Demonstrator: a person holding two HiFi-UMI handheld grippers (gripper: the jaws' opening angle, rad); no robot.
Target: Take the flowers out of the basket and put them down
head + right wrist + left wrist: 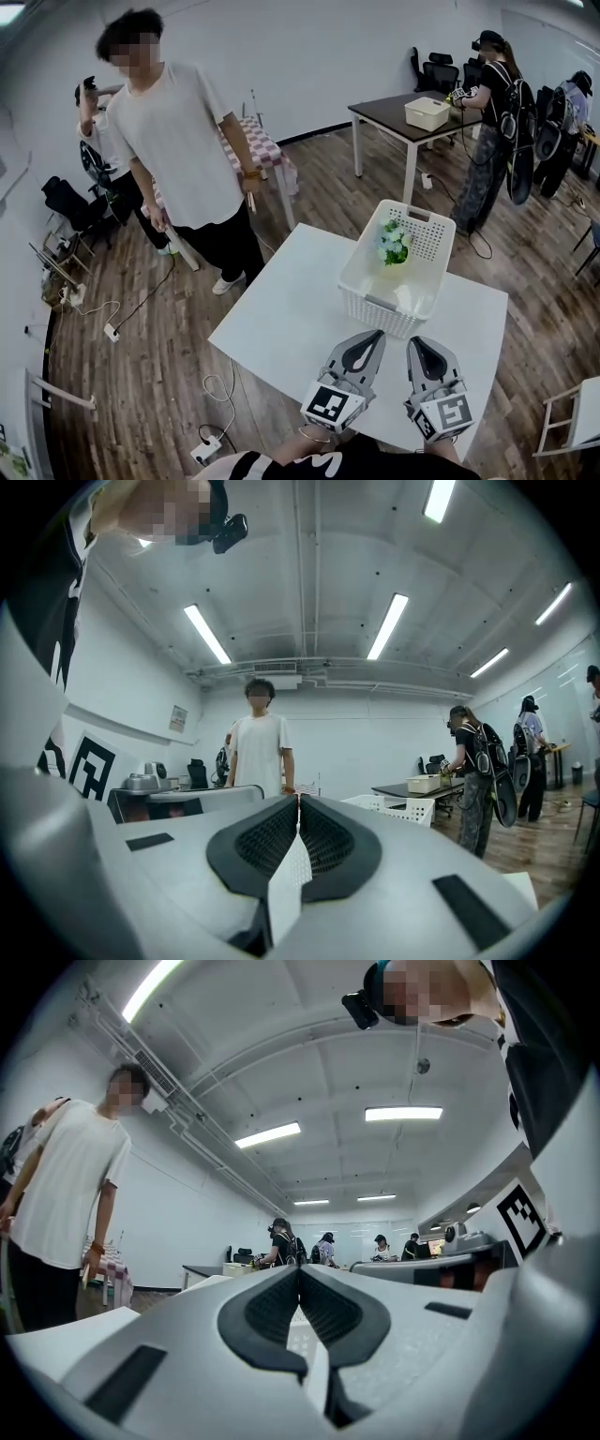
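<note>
Leftmost, a bystander (173,141) stands beside the white table (281,319). Toward the right, the left gripper (375,336) and then the right gripper (419,343) hover over its near edge, each with jaws pressed together on nothing. Just beyond, the flowers (394,244) sit inside the white basket (380,317). Pulling them out may drag the light basket along.

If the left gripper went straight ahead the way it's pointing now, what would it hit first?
Most likely the near wall of the white basket, just ahead of the left gripper; the exact height is hard to judge.
</note>
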